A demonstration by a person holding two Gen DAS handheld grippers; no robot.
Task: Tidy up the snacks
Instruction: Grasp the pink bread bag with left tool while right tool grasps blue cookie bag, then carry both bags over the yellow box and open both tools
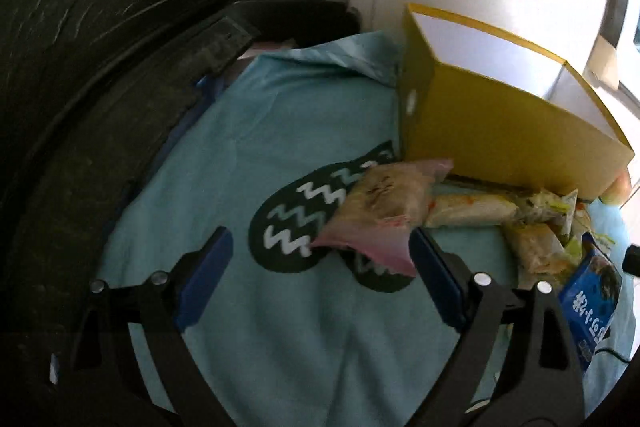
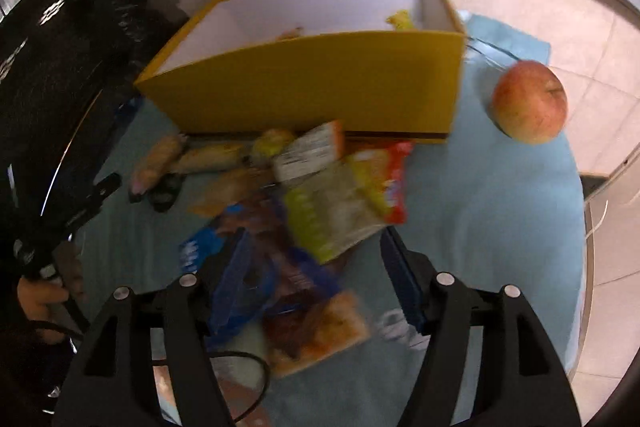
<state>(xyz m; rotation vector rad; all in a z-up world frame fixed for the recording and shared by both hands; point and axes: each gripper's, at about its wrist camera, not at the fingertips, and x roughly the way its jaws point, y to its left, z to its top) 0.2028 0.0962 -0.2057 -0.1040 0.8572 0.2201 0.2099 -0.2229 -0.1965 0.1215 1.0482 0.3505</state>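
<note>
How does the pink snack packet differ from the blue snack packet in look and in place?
The pink snack packet is pale and see-through, while the blue snack packet is dark with white print. The pink one lies partly on the cloth's dark zigzag print; the blue one lies among other packets. Both lie on the teal cloth, outside the yellow box.

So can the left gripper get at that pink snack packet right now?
Probably yes. The left gripper is open, and the pink snack packet lies on top of the cloth just ahead, uncovered.

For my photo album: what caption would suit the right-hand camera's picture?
Open right gripper above snack packets before a yellow box, apple beside it.
</note>
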